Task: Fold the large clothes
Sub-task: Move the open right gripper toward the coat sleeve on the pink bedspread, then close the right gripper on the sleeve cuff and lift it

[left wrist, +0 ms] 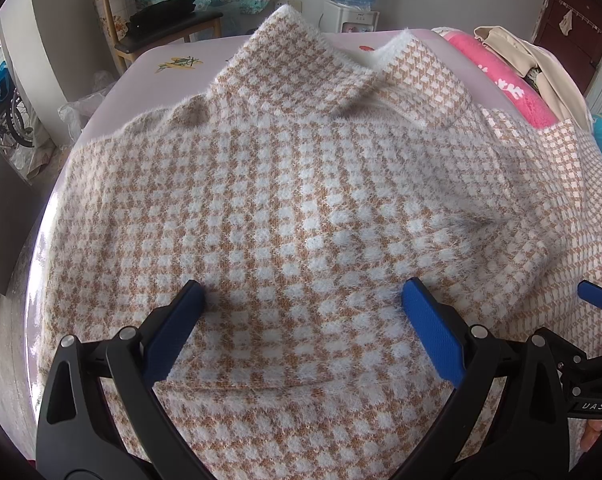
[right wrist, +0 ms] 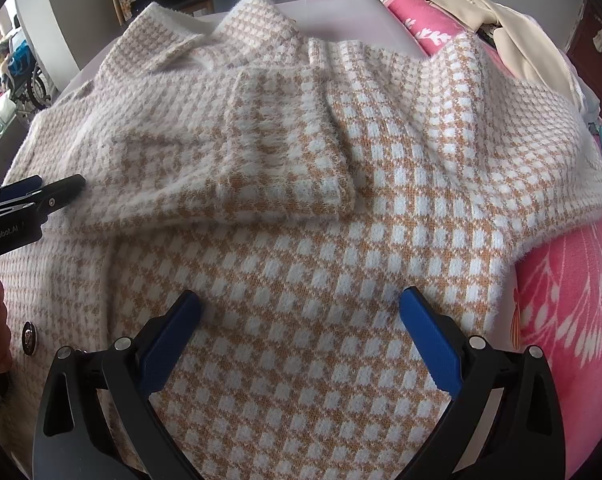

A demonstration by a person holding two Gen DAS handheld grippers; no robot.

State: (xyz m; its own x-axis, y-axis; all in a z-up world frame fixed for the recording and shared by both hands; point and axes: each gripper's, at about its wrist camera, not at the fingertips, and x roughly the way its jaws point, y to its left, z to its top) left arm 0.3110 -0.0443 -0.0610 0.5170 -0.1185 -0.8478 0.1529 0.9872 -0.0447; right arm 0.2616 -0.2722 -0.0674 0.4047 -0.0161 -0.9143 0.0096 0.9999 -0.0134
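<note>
A fuzzy tan-and-white checked coat (left wrist: pixel 293 200) lies spread on a pale pink table (left wrist: pixel 149 60), collar (left wrist: pixel 341 76) at the far end. In the right wrist view the coat (right wrist: pixel 341 240) has one sleeve (right wrist: pixel 261 160) folded across its body. My left gripper (left wrist: pixel 303 304) is open just above the lower part of the coat, holding nothing. My right gripper (right wrist: pixel 299 312) is open above the coat's right half, holding nothing. The left gripper also shows at the left edge of the right wrist view (right wrist: pixel 41 196); a fingertip (left wrist: pixel 597 296) of the right gripper shows at the right edge of the left wrist view.
A pink blanket (right wrist: pixel 573 320) and a beige garment (left wrist: pixel 533 68) lie to the right of the coat. A wooden chair (left wrist: pixel 157 28) and a water dispenser (left wrist: pixel 353 4) stand beyond the table. A dark button (right wrist: pixel 29 338) sits on the coat's left side.
</note>
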